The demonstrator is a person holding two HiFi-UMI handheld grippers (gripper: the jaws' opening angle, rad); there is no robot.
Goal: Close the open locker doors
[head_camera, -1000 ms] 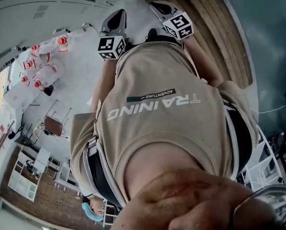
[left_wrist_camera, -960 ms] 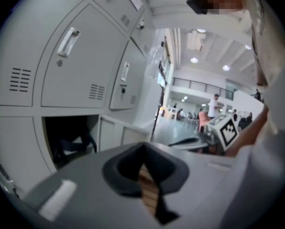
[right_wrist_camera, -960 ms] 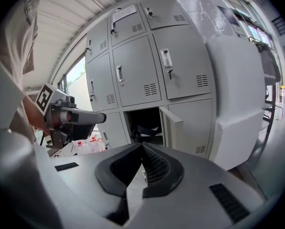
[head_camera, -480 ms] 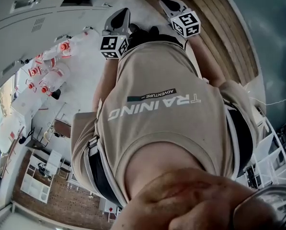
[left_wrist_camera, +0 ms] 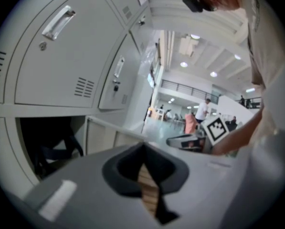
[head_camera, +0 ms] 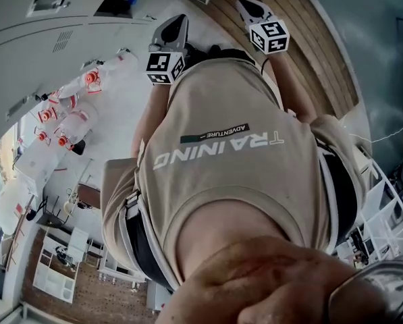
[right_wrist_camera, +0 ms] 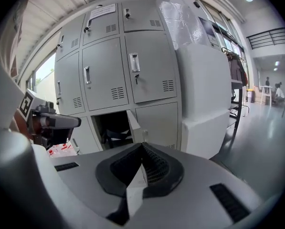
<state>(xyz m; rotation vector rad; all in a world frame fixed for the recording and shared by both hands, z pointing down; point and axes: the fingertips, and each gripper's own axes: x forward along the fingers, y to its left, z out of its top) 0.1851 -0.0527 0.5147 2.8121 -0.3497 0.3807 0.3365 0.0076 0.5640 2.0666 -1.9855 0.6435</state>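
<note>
Well, both grippers are held out in front of the person's chest, facing the bank of grey lockers (right_wrist_camera: 109, 66). The left gripper (left_wrist_camera: 143, 144) has its jaws pressed together with nothing between them, and the right gripper (right_wrist_camera: 142, 145) is likewise closed and empty. In the lower row one locker door (right_wrist_camera: 133, 120) stands ajar, swung outward on the right side of its compartment (right_wrist_camera: 111, 128), where something dark with straps sits inside. The left gripper is close to that opening, which lies to the left of its jaws, with the door's pale inner face just ahead. The doors above are closed. Clear plastic bottles with red caps (head_camera: 66, 110) lie on the floor near the lockers. A white pillar (right_wrist_camera: 202, 94) rises just right of the bank.
</note>
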